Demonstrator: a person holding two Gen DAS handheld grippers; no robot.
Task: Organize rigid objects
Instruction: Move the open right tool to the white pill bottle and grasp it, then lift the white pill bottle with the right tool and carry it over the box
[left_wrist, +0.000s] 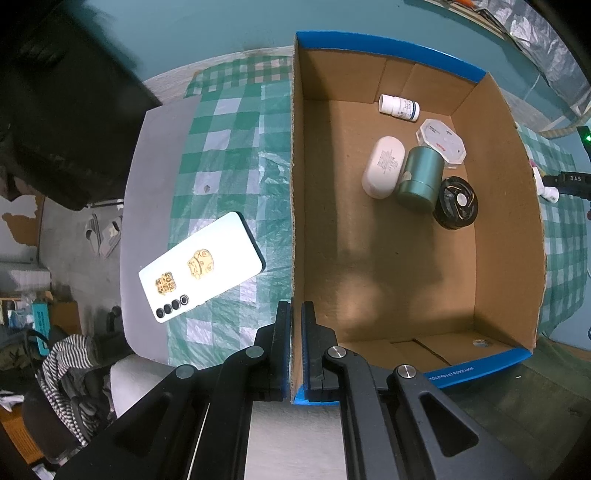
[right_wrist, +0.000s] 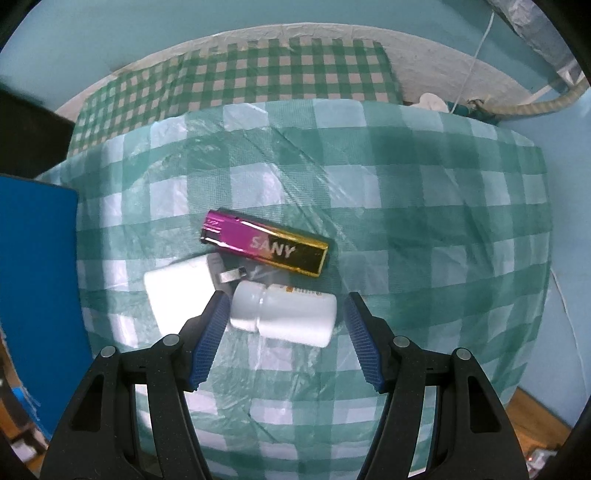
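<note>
L gripper (left_wrist: 296, 314): we see it clamped on the near wall of the cardboard box (left_wrist: 495, 206).
R gripper (right_wrist: 282, 317): jaws spread, gripping nothing; we have it over a white bottle (right_wrist: 284, 314) lying btwn the pads, not touching.
Box contents: white case (left_wrist: 382, 166), green tin (left_wrist: 419, 179), black round lid (left_wrist: 458, 202).
Nearby on cloth: pink-gold lighter (right_wrist: 264, 243), white adapter (right_wrist: 177, 291).
Outside box: phone (left_wrist: 201, 267).

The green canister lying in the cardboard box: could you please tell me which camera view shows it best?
The left wrist view. There the green canister lies on its side in the cardboard box, unobstructed, between a white oval case and a black round lid. The right wrist view shows nothing of it.
</note>
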